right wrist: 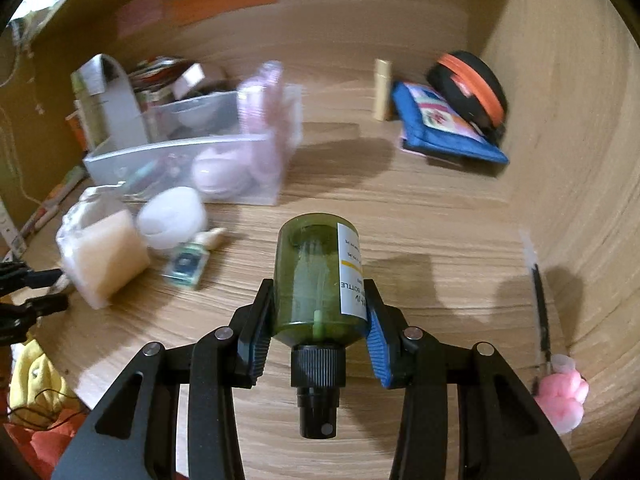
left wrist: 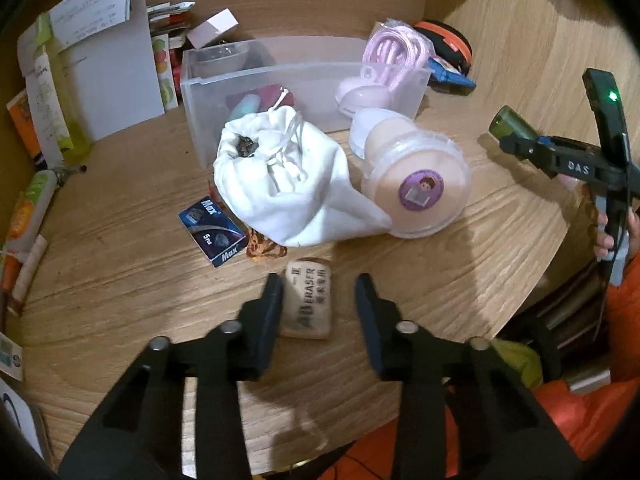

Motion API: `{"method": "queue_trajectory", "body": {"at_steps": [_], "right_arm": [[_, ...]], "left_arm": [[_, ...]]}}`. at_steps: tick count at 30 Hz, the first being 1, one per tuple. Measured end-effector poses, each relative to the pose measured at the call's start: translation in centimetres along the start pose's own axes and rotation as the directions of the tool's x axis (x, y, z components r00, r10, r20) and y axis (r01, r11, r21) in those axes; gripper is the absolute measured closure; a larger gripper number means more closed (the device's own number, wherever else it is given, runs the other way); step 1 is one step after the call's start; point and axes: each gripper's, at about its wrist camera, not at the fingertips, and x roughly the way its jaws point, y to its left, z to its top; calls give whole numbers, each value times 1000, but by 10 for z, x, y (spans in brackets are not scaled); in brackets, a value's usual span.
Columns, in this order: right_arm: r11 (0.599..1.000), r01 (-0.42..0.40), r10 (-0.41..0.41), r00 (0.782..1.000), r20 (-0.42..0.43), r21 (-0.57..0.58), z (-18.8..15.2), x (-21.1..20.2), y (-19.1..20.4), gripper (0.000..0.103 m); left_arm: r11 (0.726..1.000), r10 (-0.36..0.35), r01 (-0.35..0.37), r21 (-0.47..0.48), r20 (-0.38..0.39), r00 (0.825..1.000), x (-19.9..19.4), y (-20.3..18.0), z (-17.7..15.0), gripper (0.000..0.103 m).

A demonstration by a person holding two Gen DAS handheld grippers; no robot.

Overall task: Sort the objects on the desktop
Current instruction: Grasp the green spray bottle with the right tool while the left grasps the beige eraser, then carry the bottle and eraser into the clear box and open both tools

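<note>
My left gripper (left wrist: 316,294) is open, its jaws on either side of a beige eraser (left wrist: 307,306) lying on the wooden desk (left wrist: 420,280). My right gripper (right wrist: 320,292) is shut on a green spray bottle (right wrist: 318,276), held above the desk with its black nozzle toward the camera. It also shows in the left wrist view (left wrist: 510,124) at the right. A clear plastic bin (left wrist: 304,84) at the back holds a pink case and a pink cord. A white drawstring bag (left wrist: 288,184) and a clear tub of sponges (left wrist: 416,184) lie in front of it.
A blue Max box (left wrist: 212,232) and an amber wrapper (left wrist: 264,248) lie left of the eraser. Papers and boxes (left wrist: 96,72) stand at the back left. A blue pouch (right wrist: 444,128), an orange-black disc (right wrist: 468,88) and a pink-ended pen (right wrist: 540,320) lie at right.
</note>
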Motion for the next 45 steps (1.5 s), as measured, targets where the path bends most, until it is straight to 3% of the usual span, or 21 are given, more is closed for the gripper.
{"method": "queue_trajectory", "body": {"at_steps": [9,18,31,45], "right_arm": [[993,-68,76,994,80,-98,15,-23,44,65],[985,-124,137,986,100,-120,30,-22,69,65],[980,-125,145,981,125,-157,72,-8,82,65],[975,-163,180,978,106,-152,129,32,88,65]], "left_arm": [[999,9,-7,-50,29,1000,-8,9,-2,80],[996,42,-31,-79,147,988,-40,16,18,80],[997,59,-42,-69,270,961,-55,25,77,80],[994,95,-71,-87,301,949,-36,50,150,80]]}}
